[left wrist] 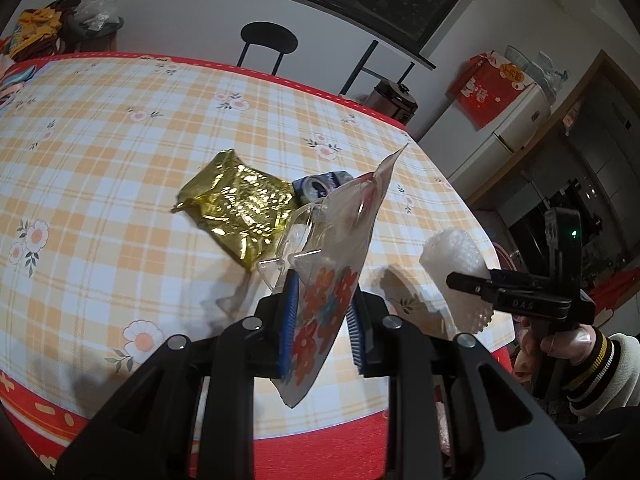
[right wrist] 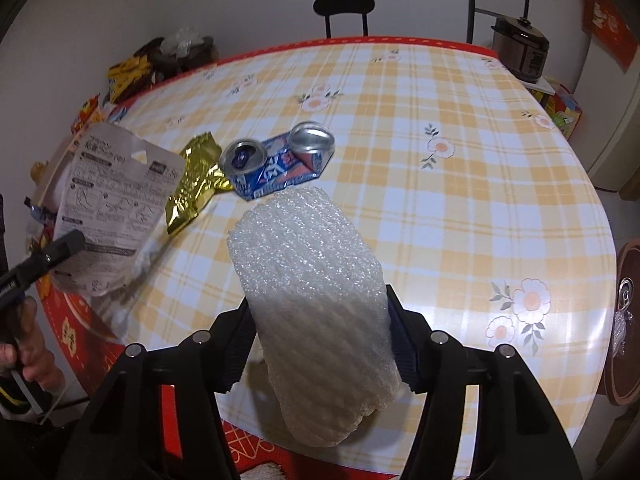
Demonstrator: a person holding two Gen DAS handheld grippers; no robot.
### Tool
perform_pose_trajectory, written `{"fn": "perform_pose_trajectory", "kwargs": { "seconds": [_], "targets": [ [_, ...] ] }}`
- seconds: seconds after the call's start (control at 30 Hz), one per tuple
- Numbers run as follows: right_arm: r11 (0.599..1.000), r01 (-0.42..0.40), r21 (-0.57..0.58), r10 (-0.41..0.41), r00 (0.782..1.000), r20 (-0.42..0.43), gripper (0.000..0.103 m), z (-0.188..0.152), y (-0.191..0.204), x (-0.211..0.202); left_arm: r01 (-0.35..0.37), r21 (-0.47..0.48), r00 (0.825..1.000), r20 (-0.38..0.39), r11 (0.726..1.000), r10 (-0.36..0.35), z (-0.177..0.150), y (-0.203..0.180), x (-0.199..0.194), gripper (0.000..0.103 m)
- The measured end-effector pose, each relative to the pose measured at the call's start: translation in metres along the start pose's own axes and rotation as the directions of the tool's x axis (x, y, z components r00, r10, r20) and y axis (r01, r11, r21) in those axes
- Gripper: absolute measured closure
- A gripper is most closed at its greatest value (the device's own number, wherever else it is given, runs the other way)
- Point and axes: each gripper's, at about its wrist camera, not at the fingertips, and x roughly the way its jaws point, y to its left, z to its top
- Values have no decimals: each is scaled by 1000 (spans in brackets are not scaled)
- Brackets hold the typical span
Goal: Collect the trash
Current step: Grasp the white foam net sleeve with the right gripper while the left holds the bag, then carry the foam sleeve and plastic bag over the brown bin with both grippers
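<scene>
left tongs — clamp floral packet | gold wrapper on table

The left tool, black with blue ribbed pads, is pinching a flat floral-printed plastic package between nearly closed jaws, pointing steeply downward. The right tool is clamping a white foam-mesh sleeve from both sides. A hand in a striped cuff is gripping its handle.
</scene>
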Motion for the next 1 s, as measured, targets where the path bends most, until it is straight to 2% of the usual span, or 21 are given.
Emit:
{"fn": "perform_pose_trajectory", "kwargs": {
  "seconds": [0.23, 0.43, 0.83, 1.0],
  "targets": [
    [998, -40, 57, 36, 997, 72, 45, 0, -32, -27, 1, 36, 1000, 5, 999, -1, 8, -38, 7, 77],
    [990, -50, 133, 33, 991, 133, 45, -6, -85, -60, 18, 70, 1000, 9, 997, -19, 14, -82, 17, 77],
    [944, 37, 329, -111, 971, 210, 45, -40, -245, -120, 45, 109, 999, 21, 993, -47, 20, -181, 52, 77],
    [893, 77, 444, -193, 956, 222, 45, -61, -318, -143, 47, 136, 999, 17, 990, -50, 21, -220, 64, 77]
  ]
}}
